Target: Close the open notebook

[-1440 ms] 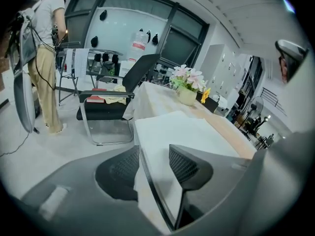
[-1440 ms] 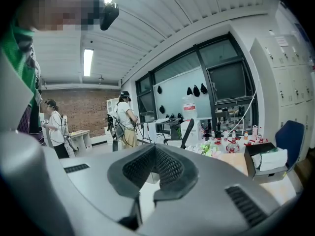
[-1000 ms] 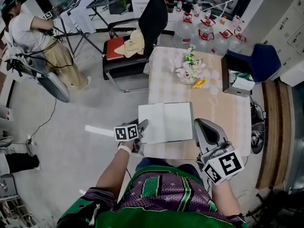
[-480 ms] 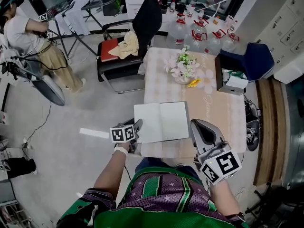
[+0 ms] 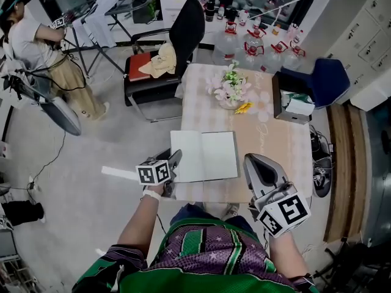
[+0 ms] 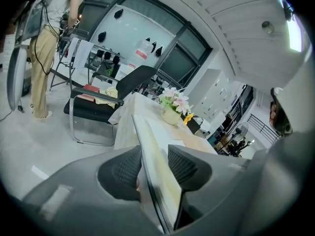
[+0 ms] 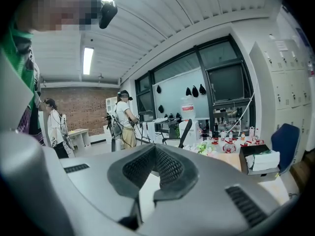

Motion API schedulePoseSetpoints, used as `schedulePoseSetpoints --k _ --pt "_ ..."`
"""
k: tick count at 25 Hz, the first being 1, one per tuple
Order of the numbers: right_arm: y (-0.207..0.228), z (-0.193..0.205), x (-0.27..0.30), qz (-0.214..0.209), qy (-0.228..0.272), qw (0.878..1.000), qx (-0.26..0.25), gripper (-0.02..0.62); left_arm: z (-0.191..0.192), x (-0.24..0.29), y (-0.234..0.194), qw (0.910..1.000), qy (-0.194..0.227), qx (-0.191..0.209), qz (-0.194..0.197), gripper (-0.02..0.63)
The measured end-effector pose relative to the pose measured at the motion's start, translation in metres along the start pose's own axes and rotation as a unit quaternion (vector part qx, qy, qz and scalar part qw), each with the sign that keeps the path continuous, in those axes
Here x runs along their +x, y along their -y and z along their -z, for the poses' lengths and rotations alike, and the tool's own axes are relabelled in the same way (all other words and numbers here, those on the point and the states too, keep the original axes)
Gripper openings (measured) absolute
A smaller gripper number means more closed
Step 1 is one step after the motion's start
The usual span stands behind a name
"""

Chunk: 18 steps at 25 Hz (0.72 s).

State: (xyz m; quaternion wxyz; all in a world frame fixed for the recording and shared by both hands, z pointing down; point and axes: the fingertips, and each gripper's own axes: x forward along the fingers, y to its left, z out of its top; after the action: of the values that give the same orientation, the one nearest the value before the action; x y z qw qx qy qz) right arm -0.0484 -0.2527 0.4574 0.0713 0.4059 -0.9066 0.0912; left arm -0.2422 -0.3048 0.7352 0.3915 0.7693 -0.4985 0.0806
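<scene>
One thin edge of the notebook (image 5: 204, 156) is pinched by my left gripper (image 5: 174, 161), jaws just closing, and may slip mid-fold; my right gripper (image 5: 253, 162) holds nothing, jaws together.

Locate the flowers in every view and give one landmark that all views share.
Head view: flowers upper centre, on the table's far end.
Left gripper view: flowers just right of centre.
Right gripper view: flowers small, right of centre.
Shared landmark: the black chair, left of the flowers in each view.
</scene>
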Motion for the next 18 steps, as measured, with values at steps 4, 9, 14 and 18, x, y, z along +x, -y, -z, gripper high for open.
schedulePoseSetpoints --k 4,9,14,18 --pt "0.012 -0.003 -0.011 -0.008 0.006 1.0 0.002 0.0 -0.01 -0.001 0.021 0.9999 0.015 0.008 -0.002 0.176" --pt "0.029 -0.01 -0.03 -0.014 0.019 1.0 0.001 0.0 -0.019 0.002 0.048 0.9994 0.031 0.016 -0.003 0.176" --pt "0.049 -0.016 -0.05 -0.012 0.028 1.0 0.003 0.0 -0.026 0.004 0.071 0.9991 0.034 0.023 -0.006 0.176" --pt "0.06 -0.019 -0.061 -0.011 0.035 0.999 0.007 0.0 -0.027 0.009 0.086 0.999 0.031 0.032 -0.005 0.176"
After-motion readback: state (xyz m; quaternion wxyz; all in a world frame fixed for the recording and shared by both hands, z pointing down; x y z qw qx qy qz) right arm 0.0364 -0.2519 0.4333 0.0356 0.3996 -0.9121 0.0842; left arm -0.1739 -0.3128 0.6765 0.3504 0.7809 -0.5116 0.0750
